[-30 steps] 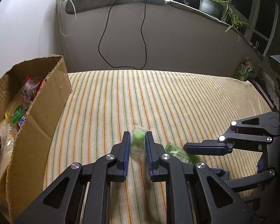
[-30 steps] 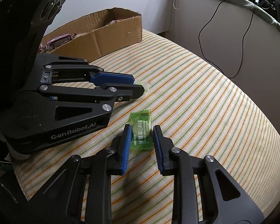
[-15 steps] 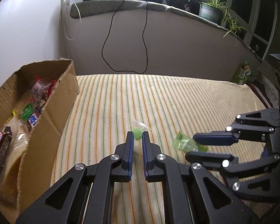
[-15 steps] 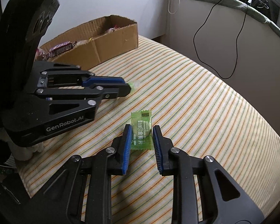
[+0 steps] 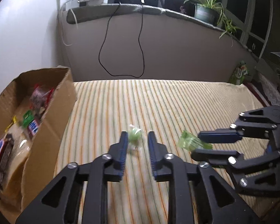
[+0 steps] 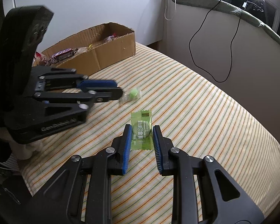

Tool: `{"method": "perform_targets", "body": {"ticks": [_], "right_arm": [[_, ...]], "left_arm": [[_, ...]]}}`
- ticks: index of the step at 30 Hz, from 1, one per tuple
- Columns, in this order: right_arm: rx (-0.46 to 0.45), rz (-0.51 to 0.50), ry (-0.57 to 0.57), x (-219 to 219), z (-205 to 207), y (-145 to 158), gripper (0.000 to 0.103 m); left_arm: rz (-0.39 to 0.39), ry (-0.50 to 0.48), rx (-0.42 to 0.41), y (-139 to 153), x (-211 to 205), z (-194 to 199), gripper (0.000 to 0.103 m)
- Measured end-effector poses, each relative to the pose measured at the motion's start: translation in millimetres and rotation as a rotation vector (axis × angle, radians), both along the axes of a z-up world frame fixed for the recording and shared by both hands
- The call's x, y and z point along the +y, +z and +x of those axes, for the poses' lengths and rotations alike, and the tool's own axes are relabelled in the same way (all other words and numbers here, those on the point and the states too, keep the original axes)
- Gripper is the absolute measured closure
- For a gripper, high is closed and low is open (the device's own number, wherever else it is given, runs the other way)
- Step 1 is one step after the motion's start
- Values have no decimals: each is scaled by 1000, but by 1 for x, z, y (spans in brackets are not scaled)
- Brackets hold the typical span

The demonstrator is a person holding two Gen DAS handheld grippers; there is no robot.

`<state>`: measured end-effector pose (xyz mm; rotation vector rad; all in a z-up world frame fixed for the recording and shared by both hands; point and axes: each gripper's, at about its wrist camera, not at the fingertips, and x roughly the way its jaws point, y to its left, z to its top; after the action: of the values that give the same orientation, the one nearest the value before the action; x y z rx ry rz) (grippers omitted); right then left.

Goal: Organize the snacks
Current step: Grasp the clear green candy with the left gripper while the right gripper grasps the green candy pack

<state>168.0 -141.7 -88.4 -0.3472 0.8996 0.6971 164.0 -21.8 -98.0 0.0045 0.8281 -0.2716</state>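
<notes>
Over the striped cloth (image 6: 205,112), my right gripper (image 6: 141,140) pinches a flat green plum-candy sachet (image 6: 141,130) by its sides, lifted clear of the surface. My left gripper (image 5: 136,147) has just let its jaws spread; the small round green candy in clear wrap (image 5: 134,140) sits loose and blurred between them, not pressed. Both sweets look feather-light with slick, crinkly film, so I judge the sealed edges the surest hold. The cardboard box (image 5: 52,130) of snacks waits at left.
</notes>
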Motion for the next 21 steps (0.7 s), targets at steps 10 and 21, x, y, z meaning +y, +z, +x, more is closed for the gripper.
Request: {"method": "perform_targets", "body": {"ticks": [10,21], "right_arm": [[9,3,-40,-15,10,-1,79],[-5,19,-40,-12,7,7,79]], "left_arm": [[19,14,68,-20,-2,22,80],[21,43,-3,4,8,-5,80]]}}
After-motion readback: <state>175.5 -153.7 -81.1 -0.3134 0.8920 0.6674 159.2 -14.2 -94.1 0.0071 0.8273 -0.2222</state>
